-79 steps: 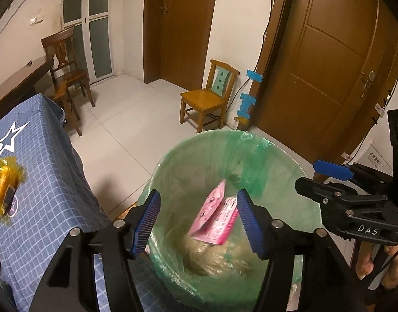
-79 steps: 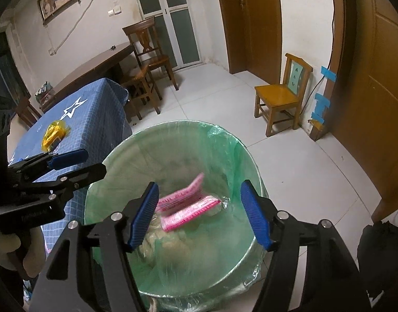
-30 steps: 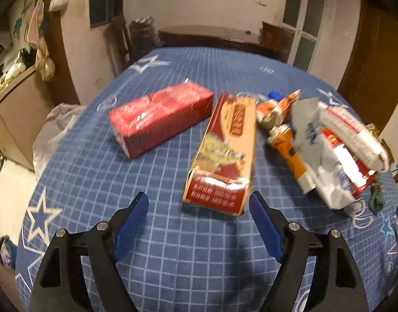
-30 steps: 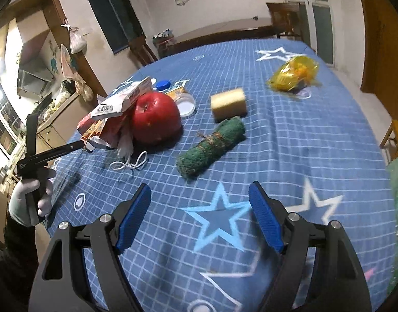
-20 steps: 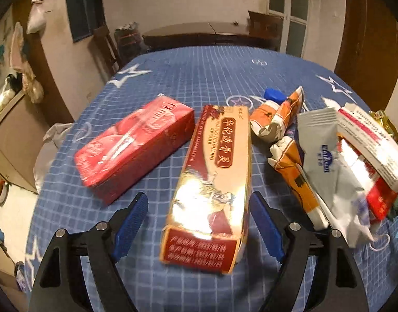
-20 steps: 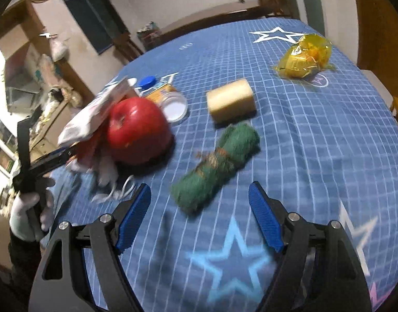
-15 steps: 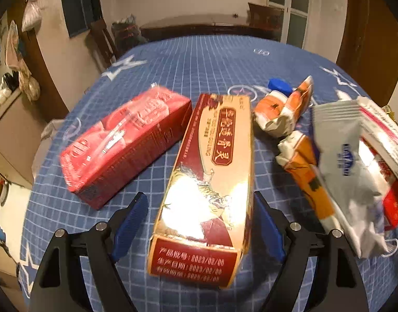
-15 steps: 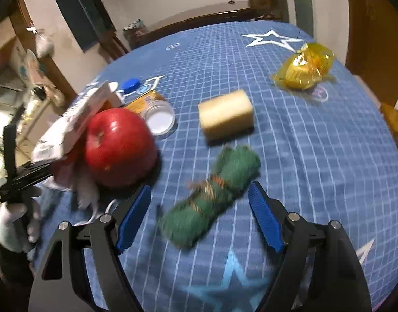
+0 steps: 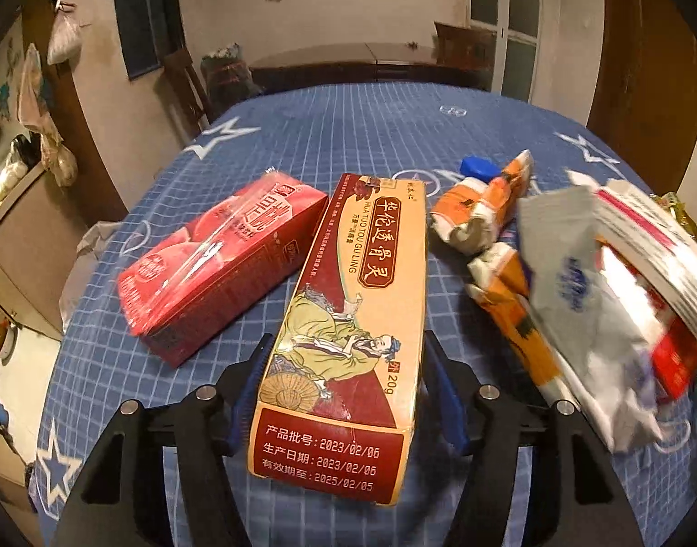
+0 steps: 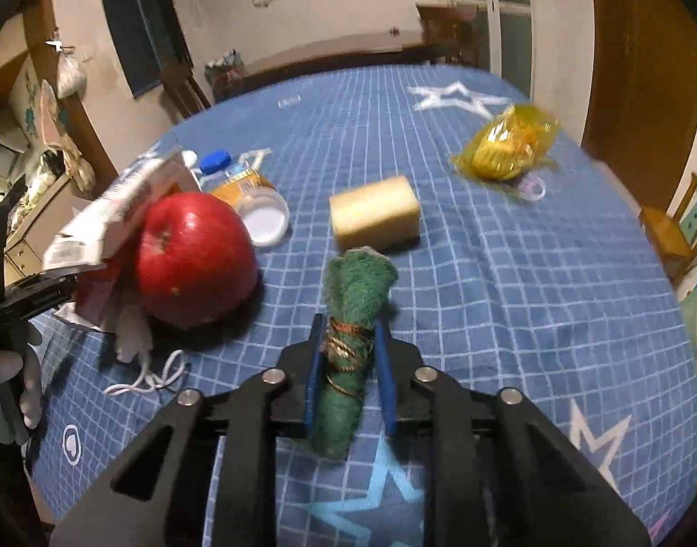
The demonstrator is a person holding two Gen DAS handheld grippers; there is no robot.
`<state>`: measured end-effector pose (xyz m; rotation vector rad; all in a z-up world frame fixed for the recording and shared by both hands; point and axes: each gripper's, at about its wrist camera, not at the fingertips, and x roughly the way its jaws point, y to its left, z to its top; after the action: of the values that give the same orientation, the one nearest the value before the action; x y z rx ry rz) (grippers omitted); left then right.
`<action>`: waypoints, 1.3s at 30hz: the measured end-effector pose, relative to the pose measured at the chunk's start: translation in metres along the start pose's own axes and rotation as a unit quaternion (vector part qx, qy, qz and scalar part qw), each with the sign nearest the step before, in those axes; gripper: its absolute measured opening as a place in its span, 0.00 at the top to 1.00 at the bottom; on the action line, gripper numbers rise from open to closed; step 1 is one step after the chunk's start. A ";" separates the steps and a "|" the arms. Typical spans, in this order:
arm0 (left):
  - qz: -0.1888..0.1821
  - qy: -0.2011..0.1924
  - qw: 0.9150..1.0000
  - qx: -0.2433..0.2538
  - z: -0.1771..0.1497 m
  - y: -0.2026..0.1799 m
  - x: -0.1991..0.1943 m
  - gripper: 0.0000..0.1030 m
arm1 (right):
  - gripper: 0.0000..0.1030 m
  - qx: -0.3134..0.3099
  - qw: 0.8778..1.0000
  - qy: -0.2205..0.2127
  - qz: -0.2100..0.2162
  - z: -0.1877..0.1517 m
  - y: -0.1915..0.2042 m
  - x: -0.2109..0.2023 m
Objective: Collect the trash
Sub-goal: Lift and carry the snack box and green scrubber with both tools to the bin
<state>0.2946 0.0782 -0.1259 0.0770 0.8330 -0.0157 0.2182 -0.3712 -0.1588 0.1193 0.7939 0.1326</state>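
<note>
Blue checked tablecloth (image 9: 357, 136) with white stars, spread over a table in a dim room, dark wooden door at two o'clock, cabinet at nine.

Left gripper (image 9: 343, 392) straddling the near end of a long medicine box (image 9: 353, 319), blue pads close against both long sides, left pad (image 9: 248, 392) touching the cardboard, right one hard to judge; looks clenched on the box, lying flat and pointing toward twelve. Just beside it at ten o'clock, a red carton (image 9: 220, 260), wrapped in clear film, angled, its far corner touching the box. At one o'clock, two crumpled orange packets (image 9: 480, 214), a blue cap (image 9: 478, 166) peeking behind the farther one. At three o'clock, a blurred heap: grey-white pouch (image 9: 571, 291) and a white-and-red carton (image 9: 653, 246) over it.

Over to the right wrist view: right gripper (image 10: 348, 378) clamped around a rolled green cloth (image 10: 353, 314), tied with brownish string at the middle, pads pressing both sides, roll pointing toward twelve. Straight ahead, just beyond its tip, a yellow sponge (image 10: 373, 216). At ten o'clock, a big red apple (image 10: 195, 260), a white lid (image 10: 266, 223) behind it, white string (image 10: 152, 376) trailing near its base. At one o'clock, well apart, a crinkled yellow wrapper (image 10: 508, 146). Far at nine, the left gripper (image 10: 33, 296) in a white-gloved hand (image 10: 15, 383).
</note>
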 end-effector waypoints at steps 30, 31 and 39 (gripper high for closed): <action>-0.031 -0.212 0.976 -0.027 -0.051 -0.096 -0.230 0.37 | 0.86 -0.090 0.976 -0.196 0.026 0.020 0.082 -0.147; -0.033 -0.214 0.976 -0.029 -0.050 -0.099 -0.234 0.37 | 0.86 -0.092 0.976 -0.197 0.026 0.020 0.083 -0.149; -0.039 -0.223 0.974 -0.029 -0.043 -0.113 -0.249 0.37 | 0.86 -0.091 0.973 -0.210 0.021 0.019 0.080 -0.156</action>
<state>0.0907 -0.0350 0.0222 -0.0149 0.3864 -0.0808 0.1178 -0.3191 -0.0235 -0.0122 0.3532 0.2111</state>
